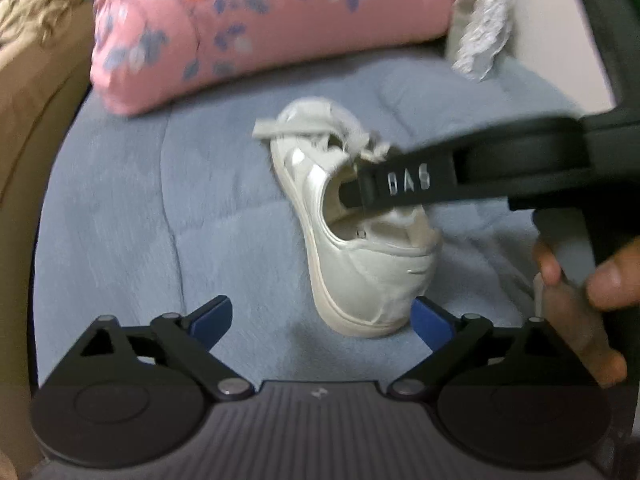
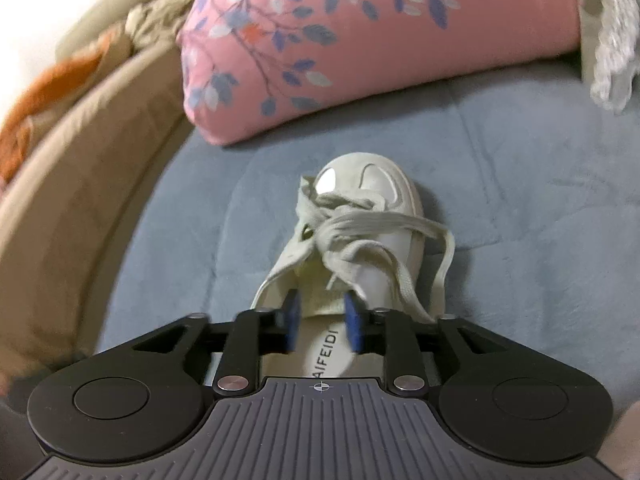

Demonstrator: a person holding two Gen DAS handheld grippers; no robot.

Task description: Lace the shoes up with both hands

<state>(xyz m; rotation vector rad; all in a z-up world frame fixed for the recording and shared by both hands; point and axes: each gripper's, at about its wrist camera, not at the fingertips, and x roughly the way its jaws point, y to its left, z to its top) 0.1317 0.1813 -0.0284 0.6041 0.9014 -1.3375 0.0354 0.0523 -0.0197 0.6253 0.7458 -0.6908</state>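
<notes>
Right claw [image 2: 320, 324] half-closed astride shoe [image 2: 360, 216] tongue, grip unclear | left claw [image 1: 322, 320] released | laces [image 2: 360, 232] tangled

Free: blue blanket [image 2: 520, 200] left and right of shoe [image 2: 372, 216] | Blocked: pink pillow [image 2: 360, 40] beyond toe | Tangled laces [image 2: 360, 232] over tongue | Beige sofa edge [image 2: 80, 184] far left

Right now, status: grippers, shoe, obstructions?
Left gripper open, clear of shoe. Right gripper partly closed around the tongue. Laces loose, tangled.
</notes>
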